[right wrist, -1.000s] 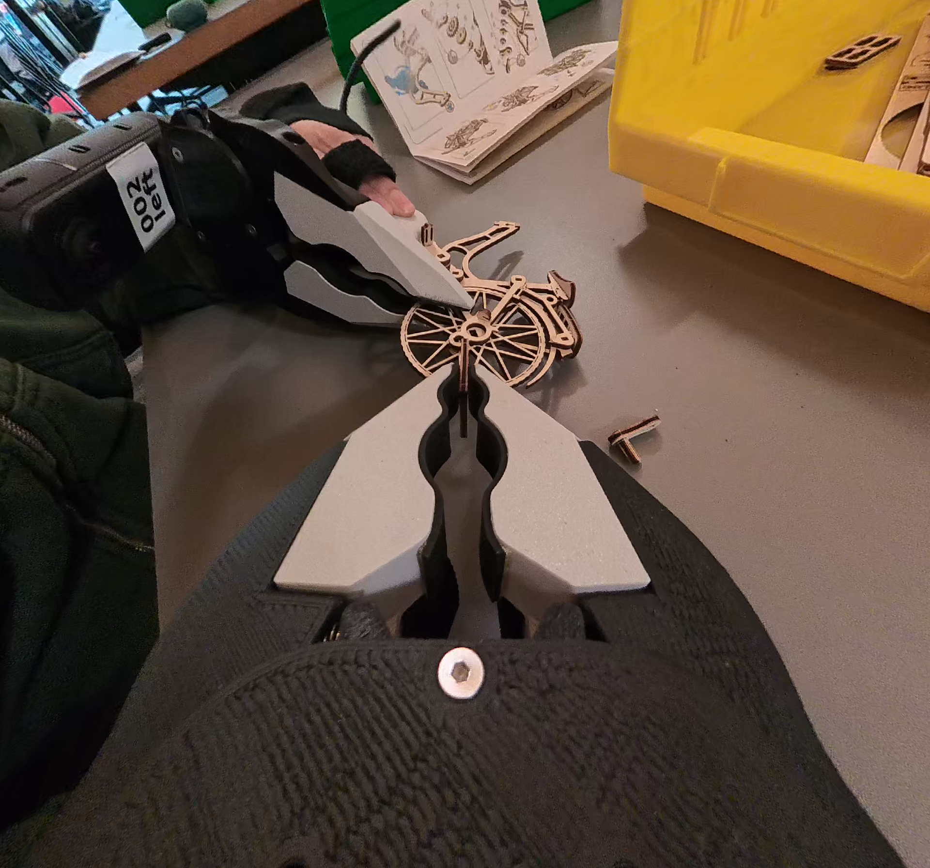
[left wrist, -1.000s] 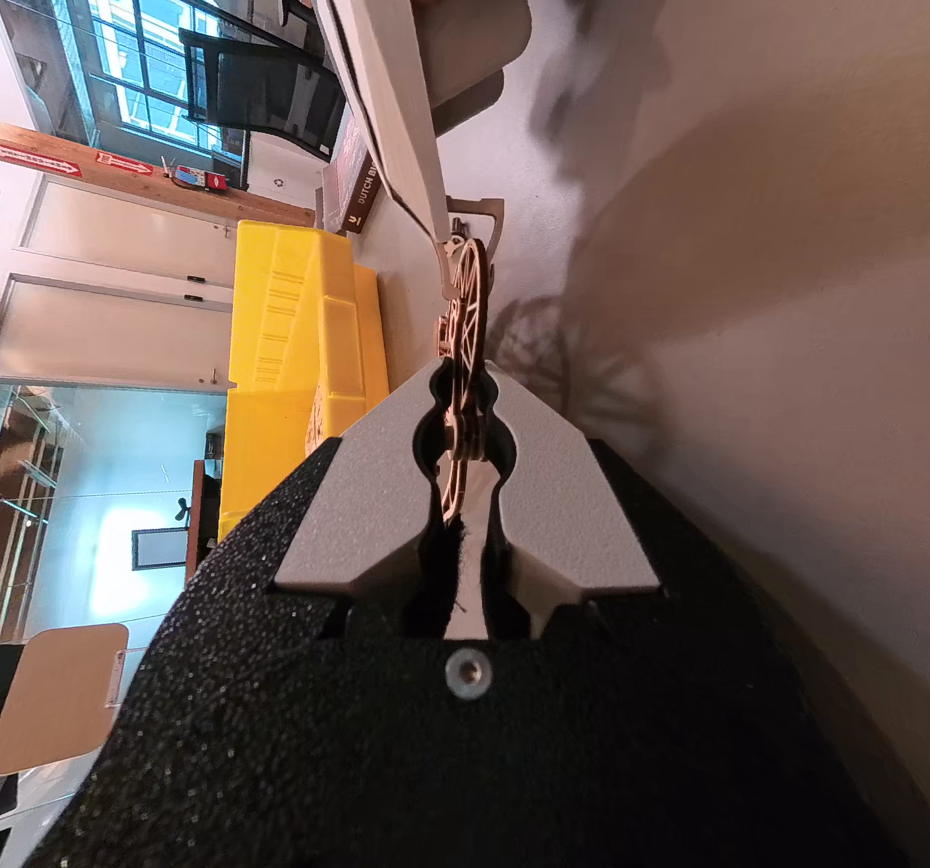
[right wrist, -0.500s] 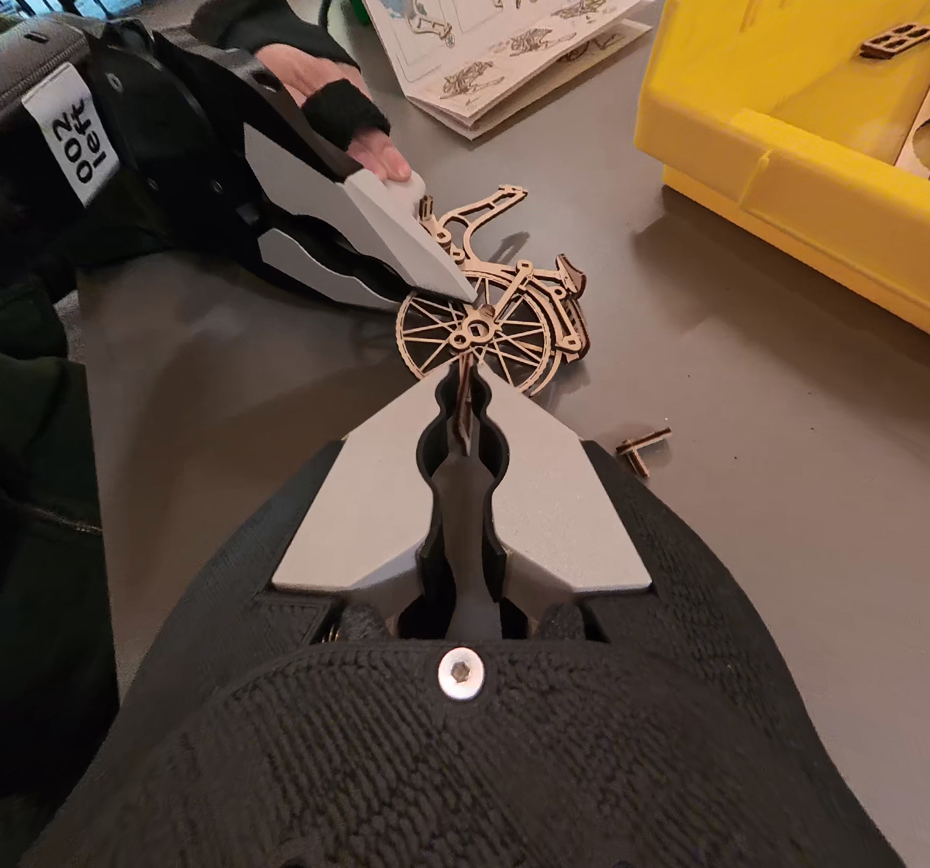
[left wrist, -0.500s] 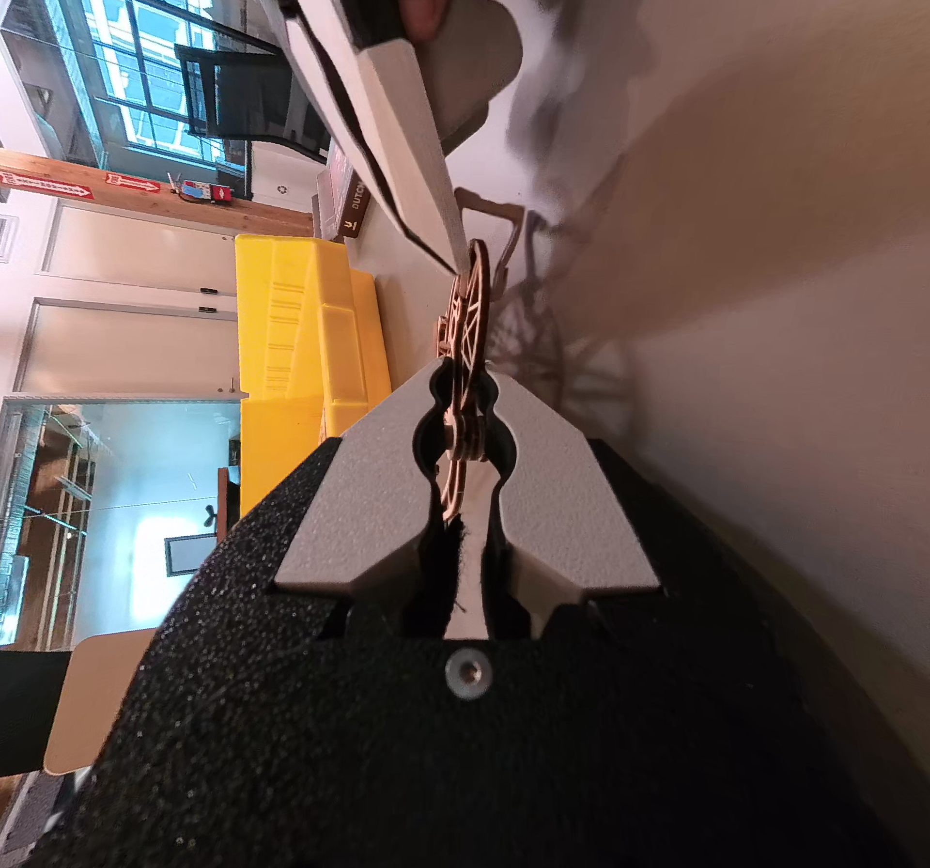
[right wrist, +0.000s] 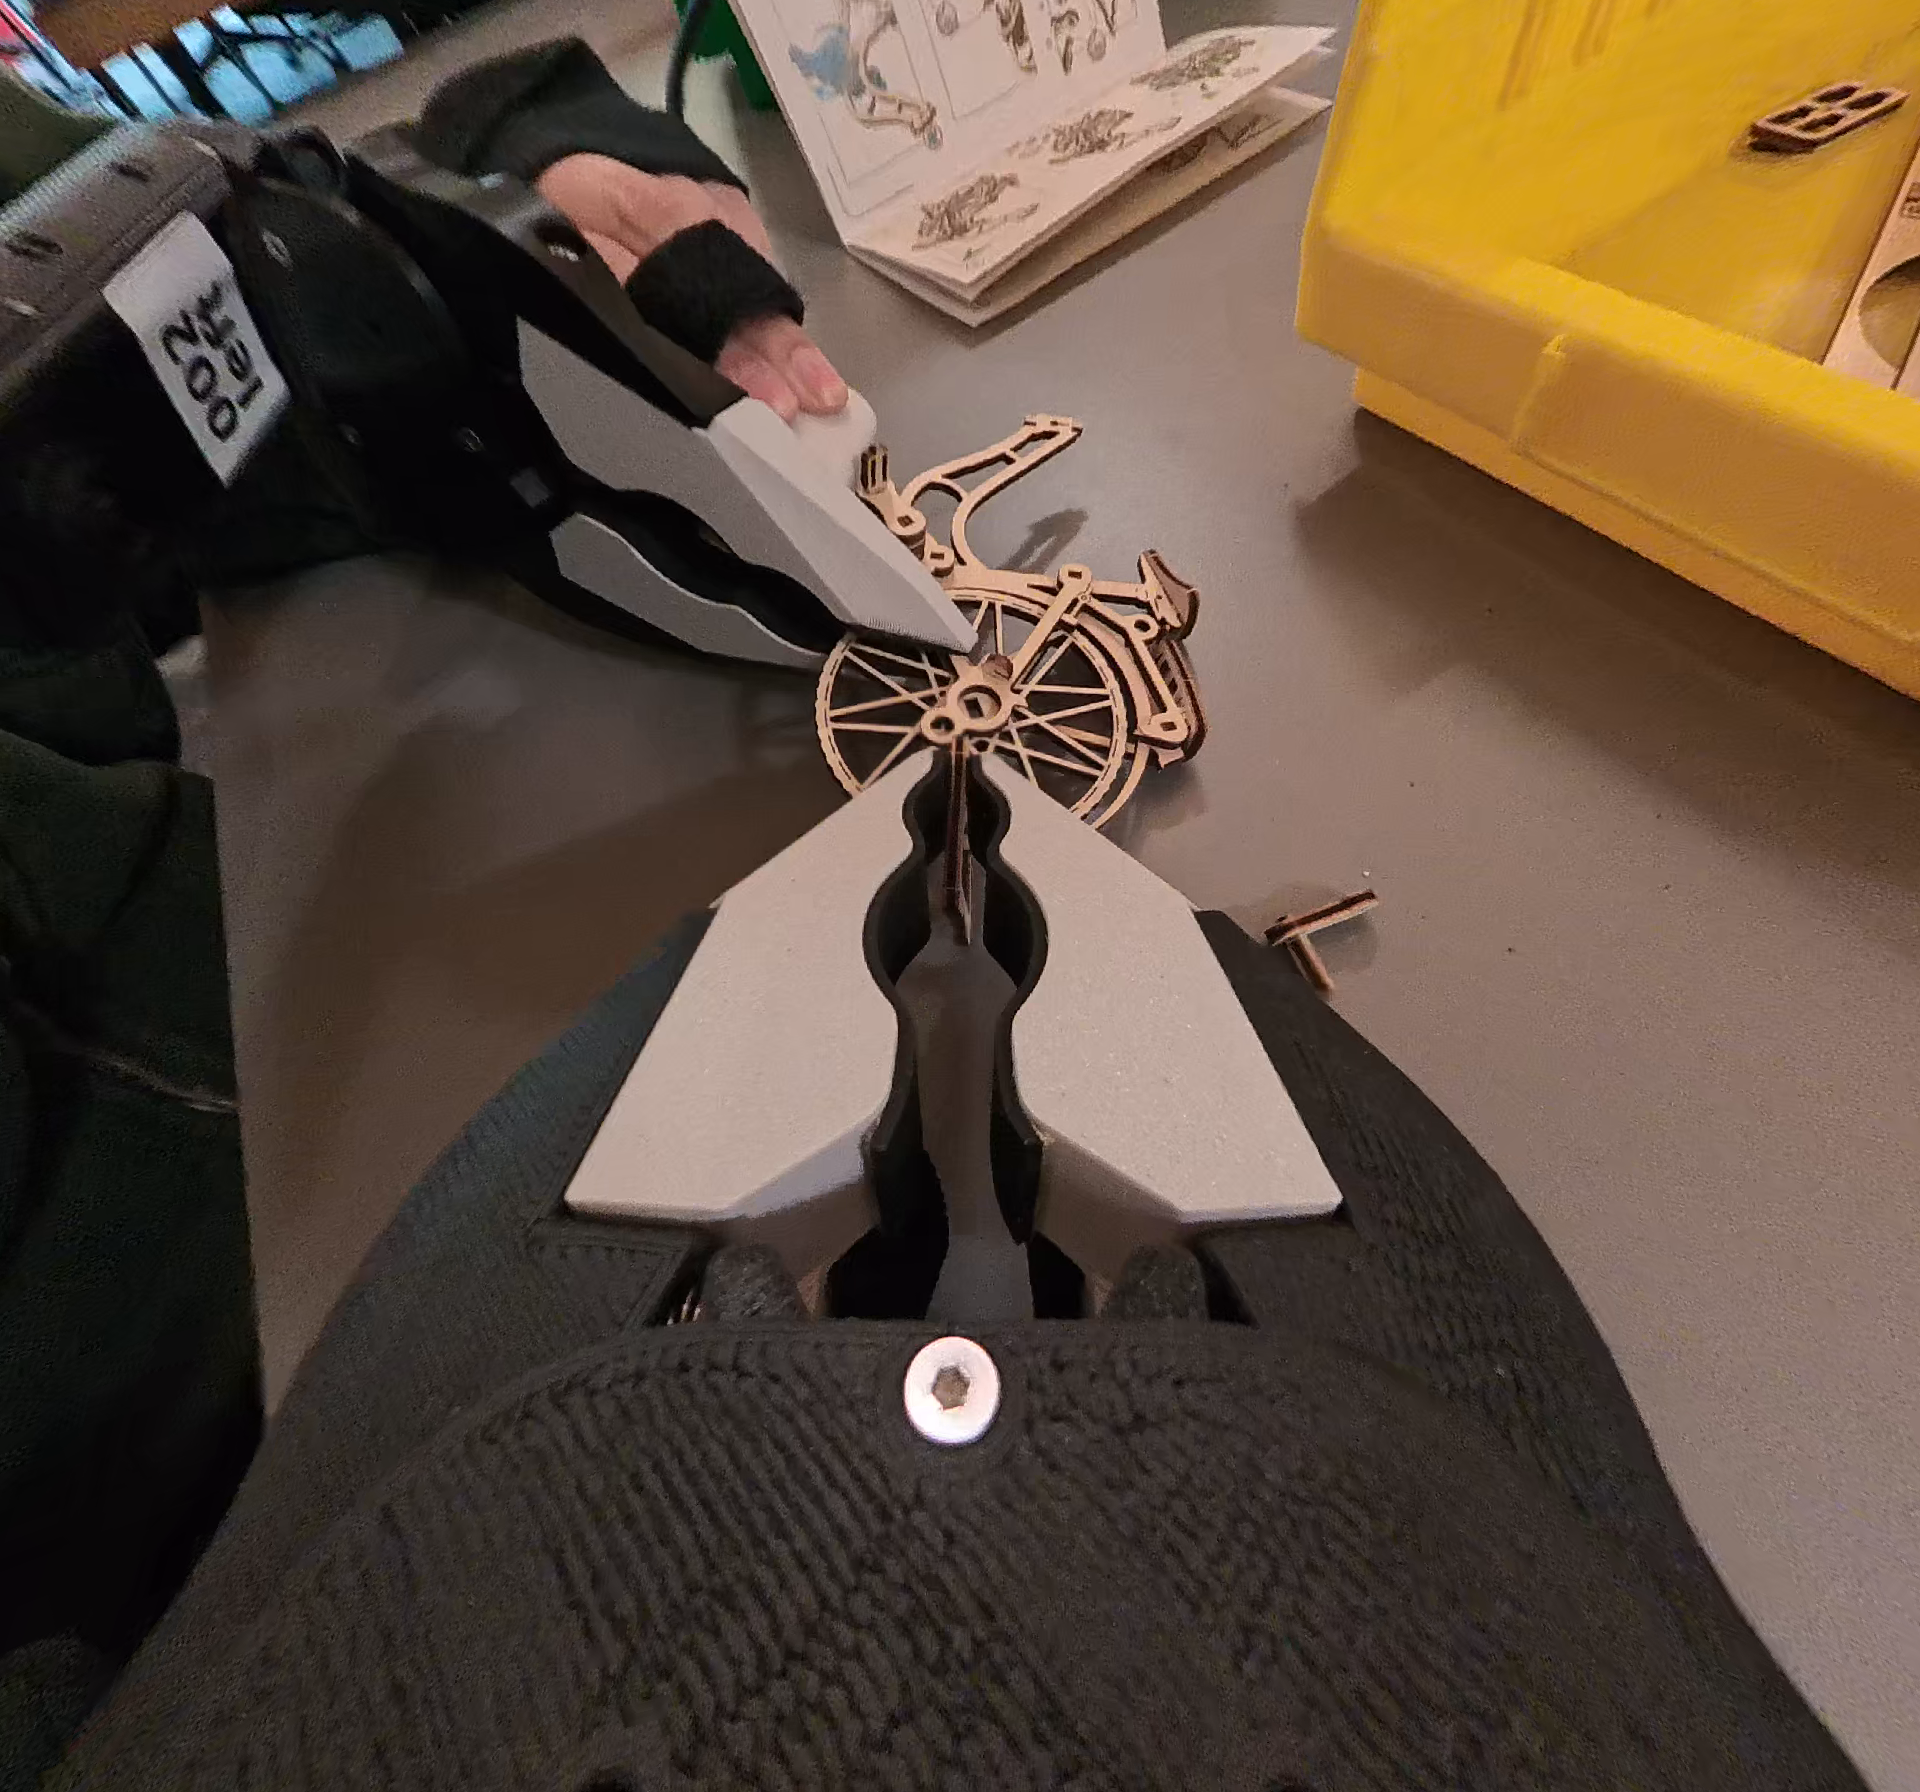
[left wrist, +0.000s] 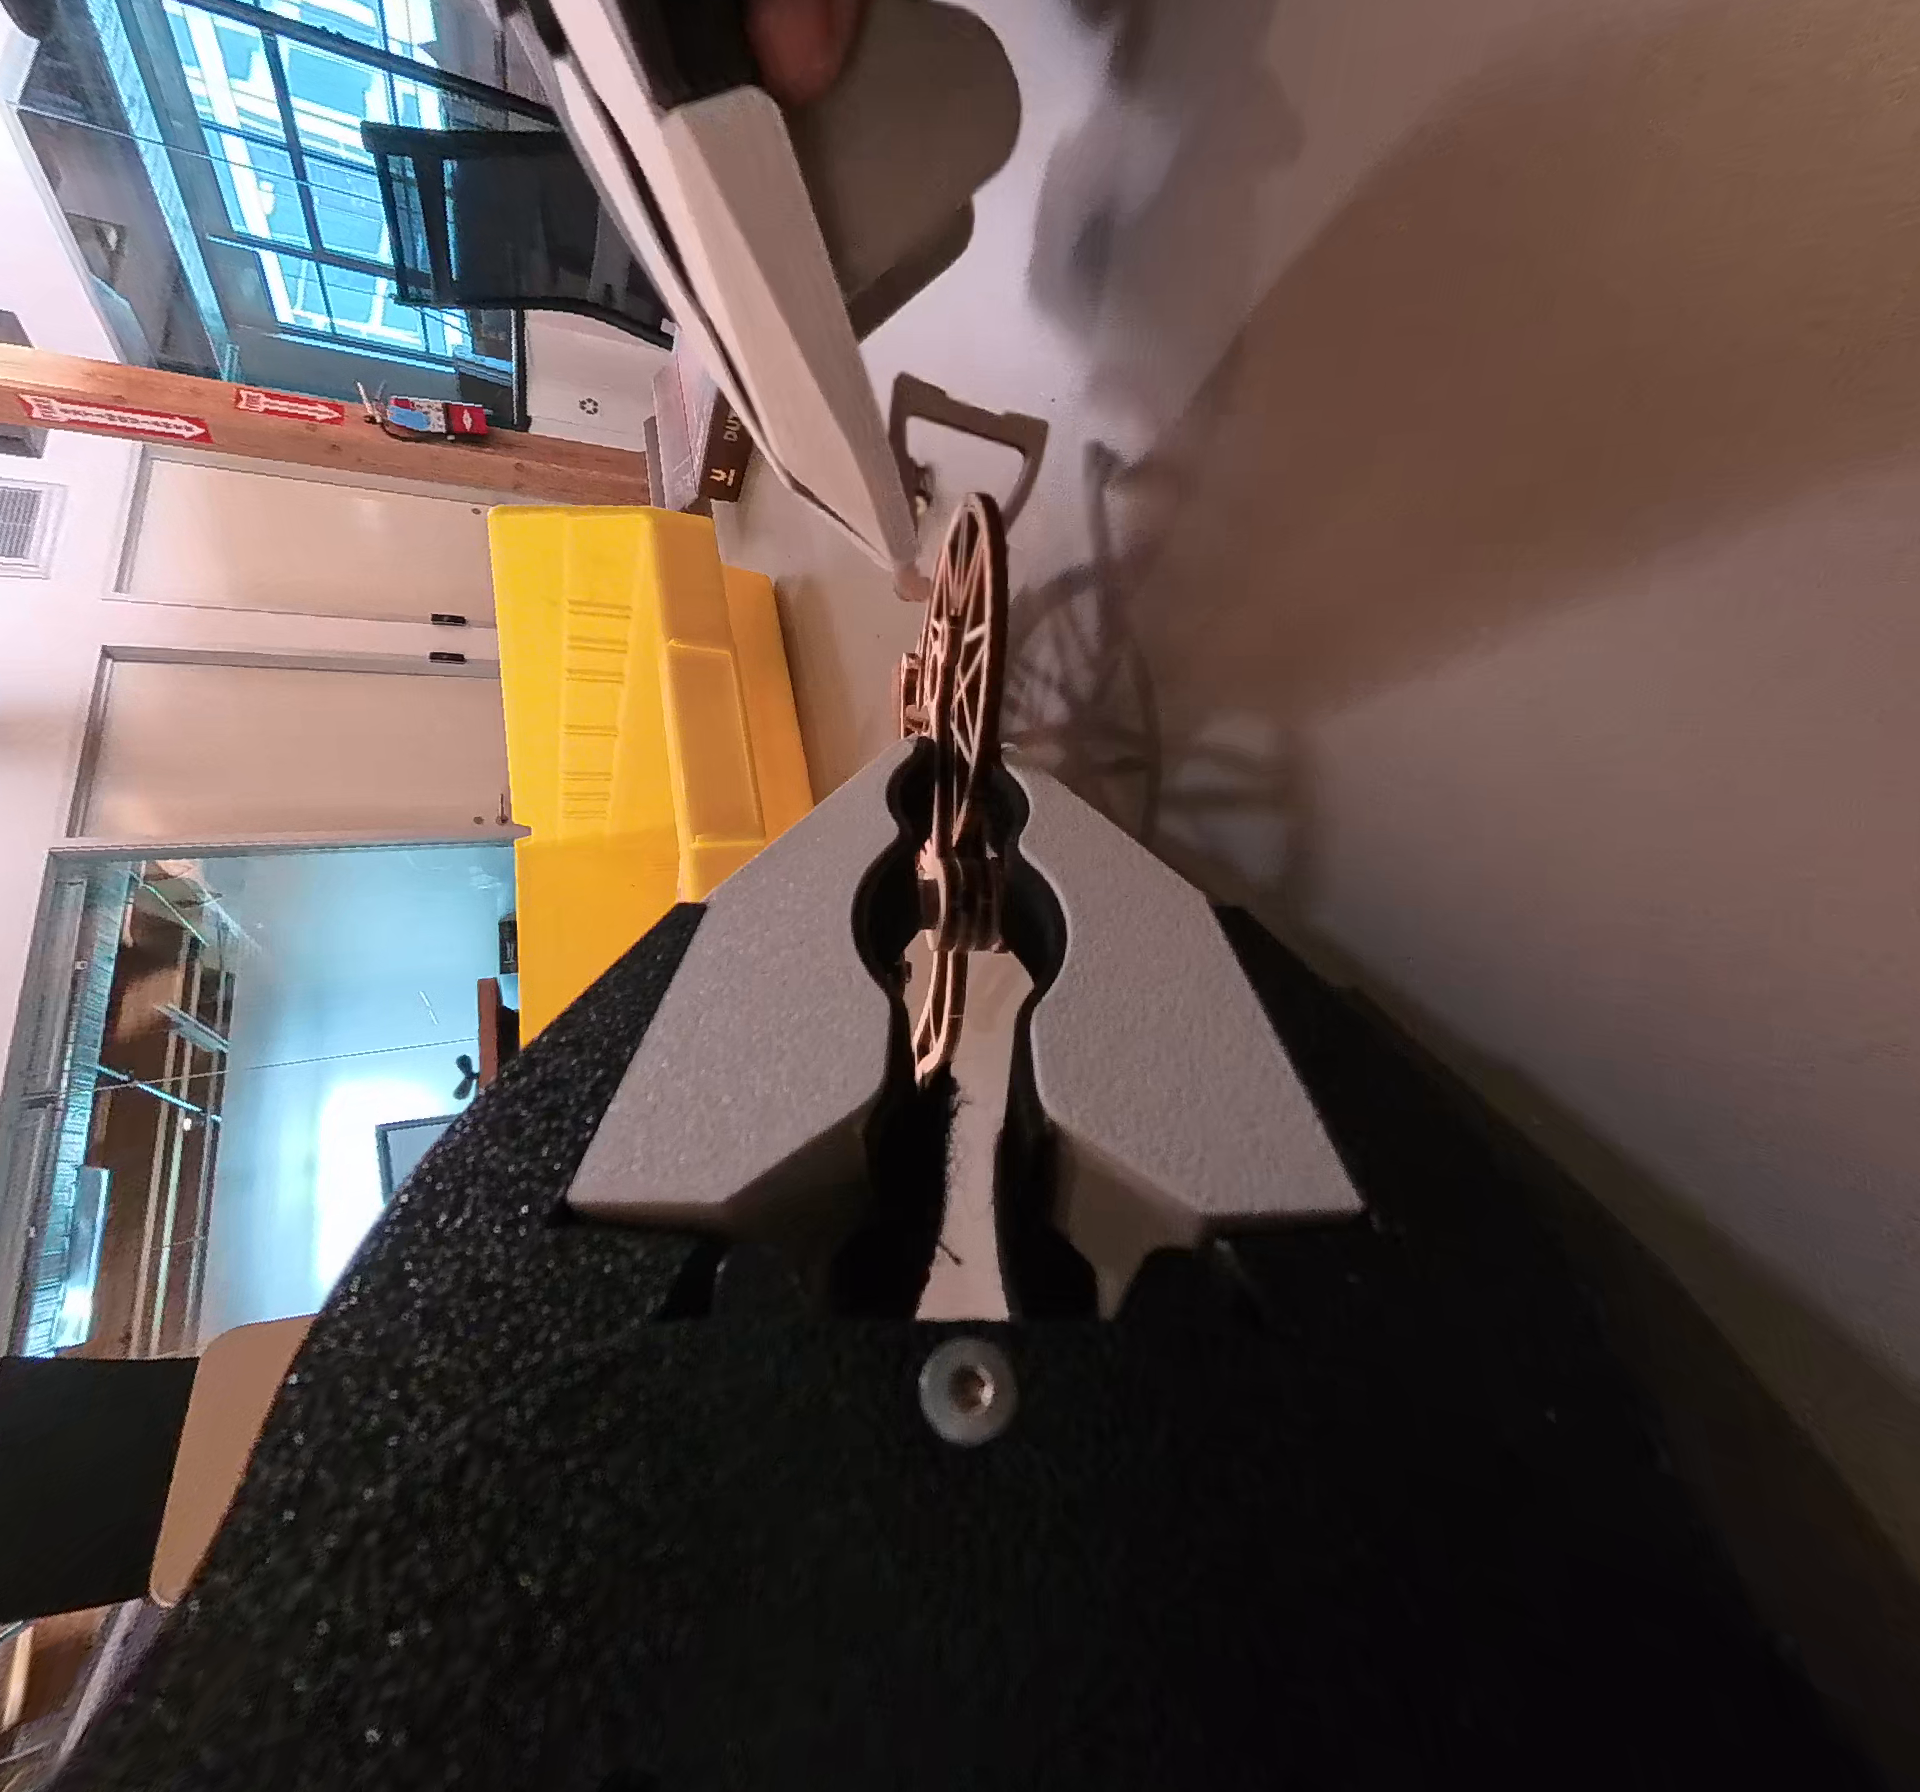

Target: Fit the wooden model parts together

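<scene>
The left gripper (right wrist: 935,636) clamps the wooden bicycle model's spoked wheel (right wrist: 977,703) on a grey table (right wrist: 1455,807). The right gripper (right wrist: 961,786) pinches a small wooden piece (right wrist: 958,849) at the wheel's hub.

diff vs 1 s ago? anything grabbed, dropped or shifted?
The right gripper closed in on the wheel hub, its small wooden piece now just short of the hub hole. Nothing was taken or released. The left gripper is still clamped on the wooden bicycle model; the loose L-shaped piece, yellow bin and instruction booklet stayed put.
</scene>
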{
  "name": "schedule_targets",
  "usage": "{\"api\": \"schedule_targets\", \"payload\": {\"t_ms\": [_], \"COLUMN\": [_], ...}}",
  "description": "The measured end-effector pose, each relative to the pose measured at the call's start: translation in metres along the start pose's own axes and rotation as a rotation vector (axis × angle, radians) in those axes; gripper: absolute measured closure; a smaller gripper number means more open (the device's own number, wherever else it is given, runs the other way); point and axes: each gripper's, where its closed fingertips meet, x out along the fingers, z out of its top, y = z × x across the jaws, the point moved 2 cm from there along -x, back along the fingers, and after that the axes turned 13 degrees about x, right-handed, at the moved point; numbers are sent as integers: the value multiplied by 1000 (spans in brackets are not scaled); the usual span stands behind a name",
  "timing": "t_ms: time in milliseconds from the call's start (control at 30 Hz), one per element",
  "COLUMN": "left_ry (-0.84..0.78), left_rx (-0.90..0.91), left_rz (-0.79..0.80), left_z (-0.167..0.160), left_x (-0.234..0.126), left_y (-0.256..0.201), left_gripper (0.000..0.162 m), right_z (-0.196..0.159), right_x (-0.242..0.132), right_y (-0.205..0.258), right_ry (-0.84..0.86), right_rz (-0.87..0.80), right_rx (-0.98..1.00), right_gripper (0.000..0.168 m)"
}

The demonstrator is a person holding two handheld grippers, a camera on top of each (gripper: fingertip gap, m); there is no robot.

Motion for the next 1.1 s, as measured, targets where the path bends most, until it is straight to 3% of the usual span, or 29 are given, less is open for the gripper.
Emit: {"api": "schedule_targets", "payload": {"t_ms": [267,1100], "left_ry": [5,14], "left_rx": [20,0], "left_rz": [3,23], "left_z": [0,1], "left_x": [0,1], "left_y": [0,2], "left_gripper": [155,156], "right_z": [1,3], "right_x": [2,5], "right_y": [0,7], "right_ry": [1,0], "right_rz": [58,101], "right_rx": [111,125], "right_gripper": [168,168]}}
